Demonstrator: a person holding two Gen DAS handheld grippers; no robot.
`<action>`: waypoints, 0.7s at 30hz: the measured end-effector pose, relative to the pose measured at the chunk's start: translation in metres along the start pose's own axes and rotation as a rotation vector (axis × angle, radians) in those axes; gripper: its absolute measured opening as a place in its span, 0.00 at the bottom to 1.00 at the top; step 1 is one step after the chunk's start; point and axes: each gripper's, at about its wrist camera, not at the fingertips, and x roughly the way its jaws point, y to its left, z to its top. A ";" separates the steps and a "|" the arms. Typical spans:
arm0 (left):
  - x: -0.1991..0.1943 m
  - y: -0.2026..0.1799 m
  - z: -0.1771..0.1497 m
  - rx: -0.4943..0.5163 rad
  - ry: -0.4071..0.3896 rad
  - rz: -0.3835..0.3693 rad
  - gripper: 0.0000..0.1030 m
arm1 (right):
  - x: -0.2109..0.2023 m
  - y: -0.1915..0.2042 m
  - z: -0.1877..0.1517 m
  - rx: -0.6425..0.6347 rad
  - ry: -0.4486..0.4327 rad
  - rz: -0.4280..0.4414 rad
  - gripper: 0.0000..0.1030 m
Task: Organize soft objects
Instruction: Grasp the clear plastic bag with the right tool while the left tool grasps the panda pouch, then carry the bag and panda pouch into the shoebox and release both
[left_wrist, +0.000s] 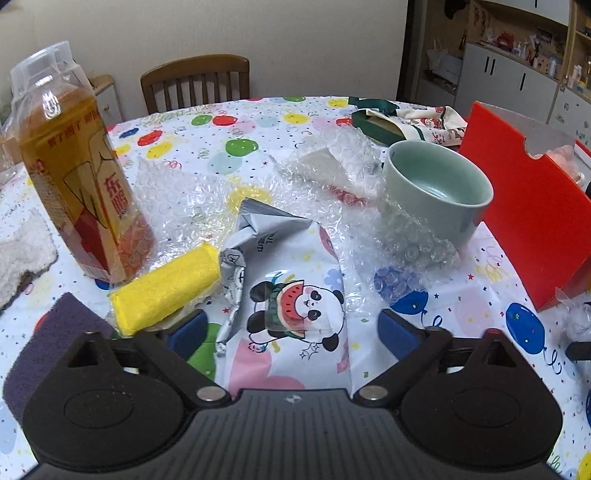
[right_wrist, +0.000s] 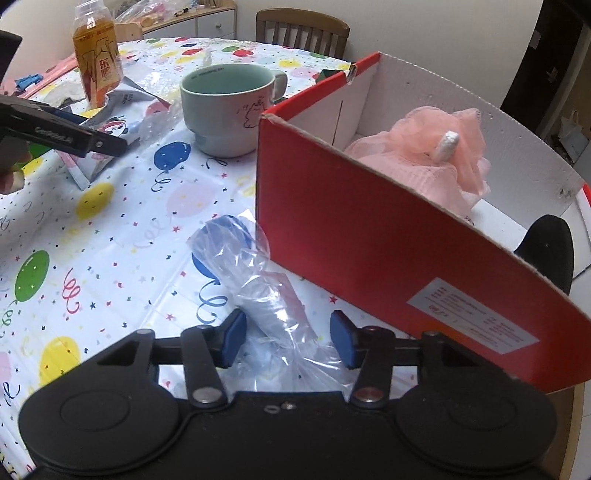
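Left wrist view showed the left claw (left_wrist: 291, 328) spread wide at the bottom centre of the frame, its blue pads either side of a crinkled panda-print pouch (left_wrist: 291, 295) without pressing on it, so nothing was held there. The pouch looked like thin glossy film, puckered at its upper end, lying on the balloon-patterned bench (left_wrist: 461, 306). Just left of it lay a yellow sponge roll (left_wrist: 166, 288), coarse and cylindrical, and crumpled bubble wrap (left_wrist: 369, 206) spread across the middle of the frame towards a smooth pale-green ceramic mug (left_wrist: 436, 188). A clear plastic bottle of amber drink (left_wrist: 77, 173) stood at the upper left. In the right wrist view the right claw (right_wrist: 286, 341) sat partly open at the lower centre, astride a twisted clear plastic bag (right_wrist: 258, 291); the pads appeared just short of the film, so it probably held nothing yet. The red cardboard box (right_wrist: 369, 243) filled the right of that frame, with a pink mesh puff (right_wrist: 436, 147) already inside. The step in hand seemed to be gathering soft items for the box; next, each claw would need to pinch its limp, slippery target firmly enough to lift it over the box wall.
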 end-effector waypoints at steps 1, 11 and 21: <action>0.001 0.000 0.000 -0.003 0.001 -0.005 0.81 | 0.000 0.000 0.000 0.002 0.000 0.003 0.46; 0.003 0.004 0.001 -0.026 0.010 -0.005 0.63 | -0.006 0.005 -0.001 0.024 -0.009 0.015 0.30; -0.010 0.007 -0.004 -0.045 0.005 -0.030 0.61 | -0.026 0.005 -0.003 0.126 -0.056 0.029 0.26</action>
